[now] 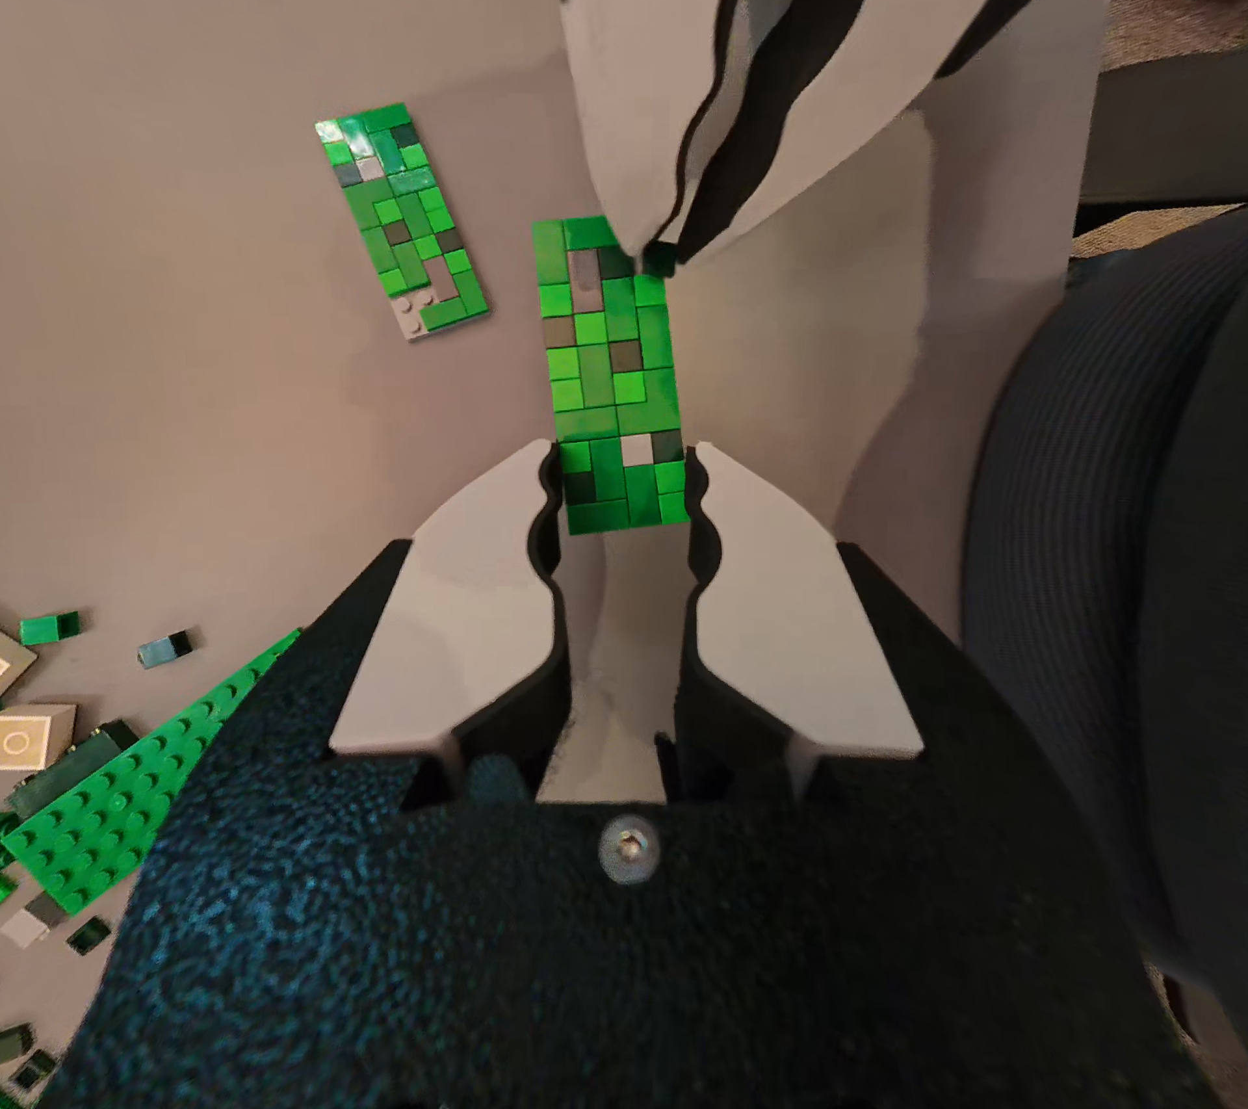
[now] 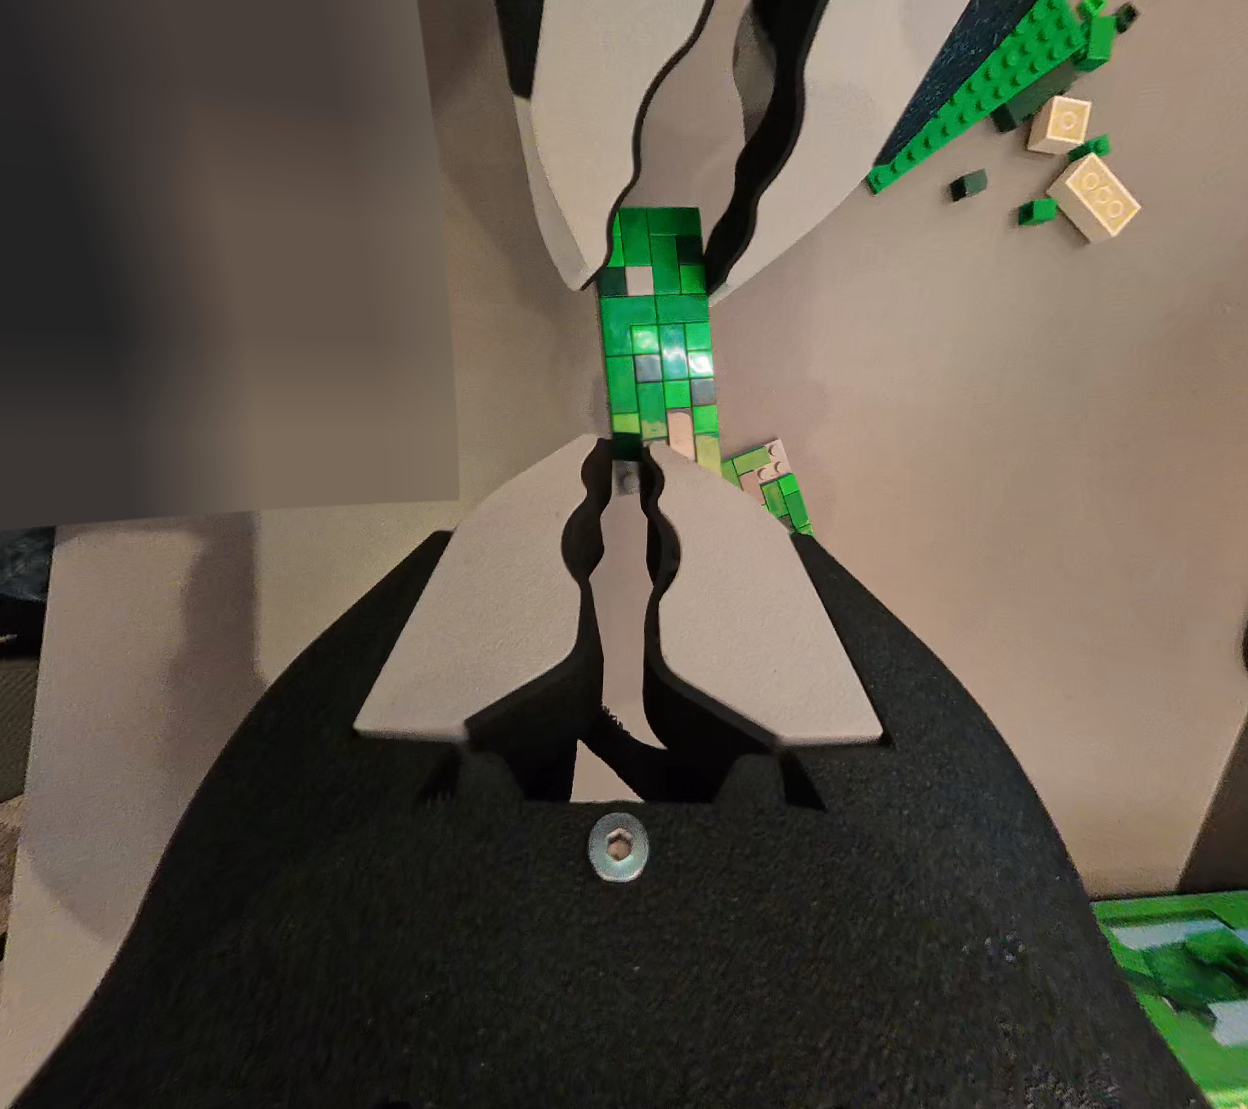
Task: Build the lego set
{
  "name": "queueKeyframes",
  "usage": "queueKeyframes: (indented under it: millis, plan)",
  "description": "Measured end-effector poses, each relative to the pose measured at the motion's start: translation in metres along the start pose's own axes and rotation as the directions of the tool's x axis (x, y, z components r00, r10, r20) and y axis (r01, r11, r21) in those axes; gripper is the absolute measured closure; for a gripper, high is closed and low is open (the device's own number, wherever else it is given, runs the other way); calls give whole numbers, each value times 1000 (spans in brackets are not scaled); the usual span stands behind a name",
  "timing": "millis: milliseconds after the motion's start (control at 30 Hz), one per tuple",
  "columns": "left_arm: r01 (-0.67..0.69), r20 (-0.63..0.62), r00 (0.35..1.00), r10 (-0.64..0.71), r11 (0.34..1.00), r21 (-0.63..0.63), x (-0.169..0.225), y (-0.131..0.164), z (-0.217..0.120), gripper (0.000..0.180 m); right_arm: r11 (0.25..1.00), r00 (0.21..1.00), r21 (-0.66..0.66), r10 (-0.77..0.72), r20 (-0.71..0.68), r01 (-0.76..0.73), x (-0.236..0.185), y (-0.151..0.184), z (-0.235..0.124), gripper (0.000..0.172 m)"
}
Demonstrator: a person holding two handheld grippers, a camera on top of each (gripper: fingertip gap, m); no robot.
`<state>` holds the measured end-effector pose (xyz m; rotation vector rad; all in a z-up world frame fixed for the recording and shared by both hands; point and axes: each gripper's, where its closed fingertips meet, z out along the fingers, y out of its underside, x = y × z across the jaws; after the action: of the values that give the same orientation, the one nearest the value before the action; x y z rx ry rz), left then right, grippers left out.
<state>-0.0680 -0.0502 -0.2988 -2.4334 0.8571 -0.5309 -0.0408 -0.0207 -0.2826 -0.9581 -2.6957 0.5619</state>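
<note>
The left tongs (image 1: 625,469) were clamped across one end of the green tiled strip (image 1: 611,374) on the tabletop (image 1: 202,401), while the right tongs (image 2: 625,458) were pinched on a small dark green piece (image 1: 658,256) at the strip's far end, beside an uncovered grey stud (image 2: 628,479).

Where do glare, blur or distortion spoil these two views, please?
Right wrist view: glare whitens tiles on the held panel, and a blurred patch fills the upper left. Left wrist view: wide-angle bending at the edges; the right gripper looks smeared, while the panel stays sharp.
</note>
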Motion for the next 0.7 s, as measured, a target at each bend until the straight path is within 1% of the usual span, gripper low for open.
queueKeyframes:
  millis: [367,700]
  plan:
    - [14,-26,1000,-14,1000,21,6,-1,0,146,998,999,-67,-13,50,17,-4,5,1,165]
    - [27,-36,999,-26,999,29,5,0,2,146,994,998,-97,-47,45,51,-3,7,4,164]
